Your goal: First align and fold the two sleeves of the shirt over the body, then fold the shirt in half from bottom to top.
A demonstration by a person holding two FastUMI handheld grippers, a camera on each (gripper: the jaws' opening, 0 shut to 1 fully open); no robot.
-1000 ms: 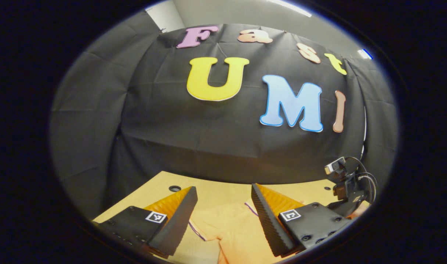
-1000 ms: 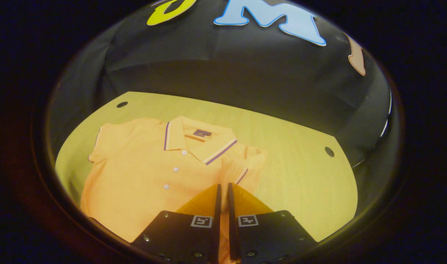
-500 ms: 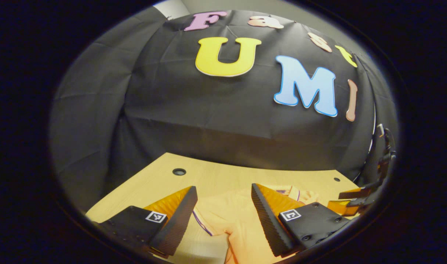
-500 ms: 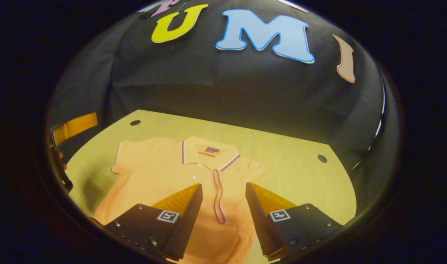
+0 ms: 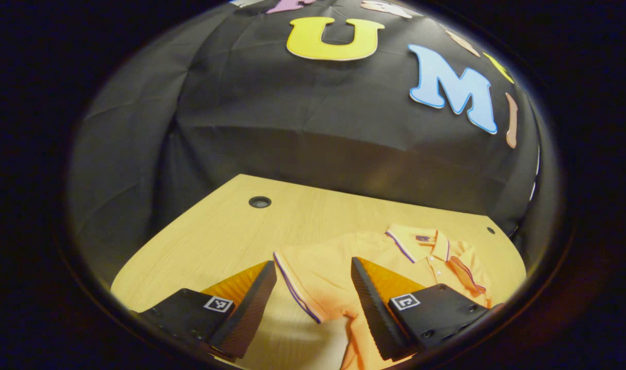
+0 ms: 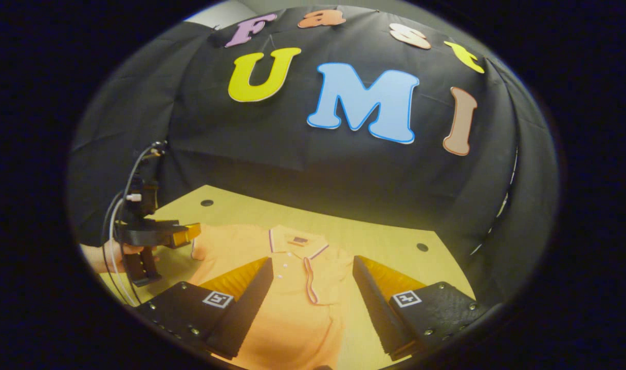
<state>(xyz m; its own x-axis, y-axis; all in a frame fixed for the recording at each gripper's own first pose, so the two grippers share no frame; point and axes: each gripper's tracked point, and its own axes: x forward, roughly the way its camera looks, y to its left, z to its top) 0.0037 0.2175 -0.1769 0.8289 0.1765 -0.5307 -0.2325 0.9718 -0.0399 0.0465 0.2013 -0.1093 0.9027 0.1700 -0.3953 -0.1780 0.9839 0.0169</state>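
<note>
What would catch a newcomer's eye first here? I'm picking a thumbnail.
The orange polo shirt lying flat on the light wooden table, one sleeve already folded over its body. The right gripper hangs open above it, and the left gripper hangs open by the flat sleeve.

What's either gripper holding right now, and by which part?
Nothing. The left gripper and right gripper both have open jaws above the shirt; neither grips cloth.
</note>
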